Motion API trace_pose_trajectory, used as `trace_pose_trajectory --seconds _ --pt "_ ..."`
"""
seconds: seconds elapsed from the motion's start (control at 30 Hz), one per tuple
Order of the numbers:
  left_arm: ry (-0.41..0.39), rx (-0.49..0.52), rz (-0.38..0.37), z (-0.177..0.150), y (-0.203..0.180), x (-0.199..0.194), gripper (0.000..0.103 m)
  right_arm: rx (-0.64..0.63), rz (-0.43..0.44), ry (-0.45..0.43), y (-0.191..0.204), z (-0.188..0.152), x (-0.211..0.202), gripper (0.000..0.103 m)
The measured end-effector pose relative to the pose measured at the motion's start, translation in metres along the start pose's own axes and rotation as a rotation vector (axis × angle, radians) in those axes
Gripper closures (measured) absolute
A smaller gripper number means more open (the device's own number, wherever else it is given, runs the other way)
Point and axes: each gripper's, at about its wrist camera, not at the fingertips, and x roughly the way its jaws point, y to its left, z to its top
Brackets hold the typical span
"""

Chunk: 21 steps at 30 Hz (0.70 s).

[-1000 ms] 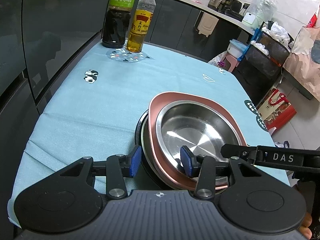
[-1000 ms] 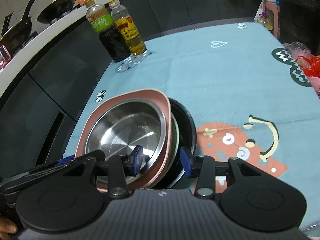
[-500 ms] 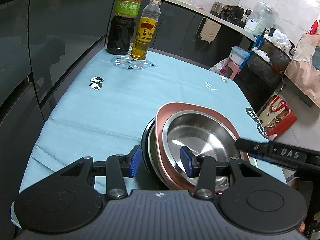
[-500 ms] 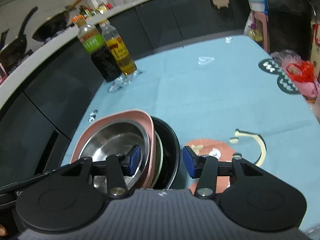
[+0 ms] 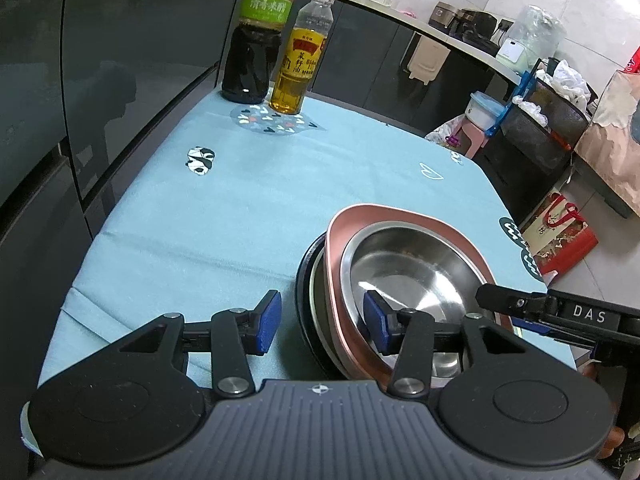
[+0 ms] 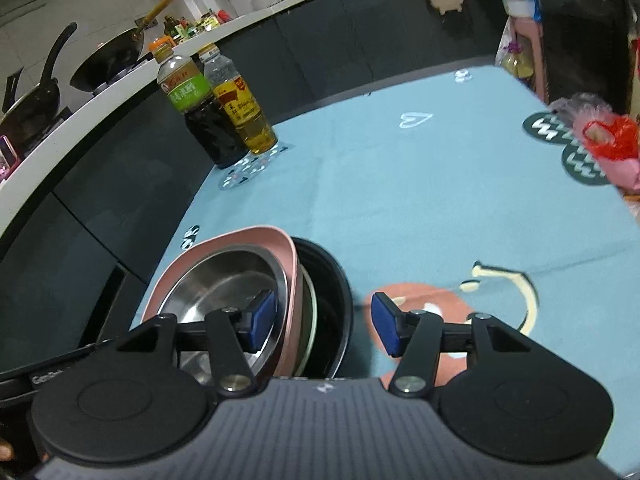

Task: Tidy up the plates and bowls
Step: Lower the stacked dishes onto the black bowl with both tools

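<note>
My left gripper (image 5: 322,322) straddles the near-left rim of the stack; its jaws are opening, with the stack's edge between the pads but neither pad pressing on it. My right gripper (image 6: 324,322) straddles the opposite rim, jaws also opening, one pad over the steel bowl (image 6: 228,288), the other over bare cloth, gripping nothing.

The stack sits near my edge of the table, on the blue tablecloth (image 5: 248,208). I count one steel bowl (image 5: 412,272) on top, one pink dish (image 5: 340,264) under it, one more metal rim below that, and one black bowl (image 6: 332,300) at the bottom: four pieces that I can make out.

Beyond the stack the cloth lies open all the way to two bottles at the far corner: one dark vinegar bottle (image 5: 256,40) and one yellow oil bottle (image 5: 300,60), touching or nearly so. Dark cabinet fronts (image 5: 120,60) run close along the table's left edge. To the stack's right the cloth is free up to the table's right edge.
</note>
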Motion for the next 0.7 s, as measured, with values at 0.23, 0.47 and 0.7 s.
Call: trace_pose_trajectory --seconds 0.23,0.47,0.7 --pt "0.024 -0.006 -0.019 0.001 0.002 0.01 0.058 0.03 0.02 0.037 -0.006 -0.001 0.008 0.053" --pt "0.045 -0.031 -0.024 -0.001 0.006 0.021 0.047 0.068 0.035 0.073 -0.013 -0.003 0.016 0.046" --pt "0.029 -0.053 -0.022 -0.002 0.008 0.024 0.042 0.079 0.042 0.081 -0.015 -0.003 0.024 0.043"
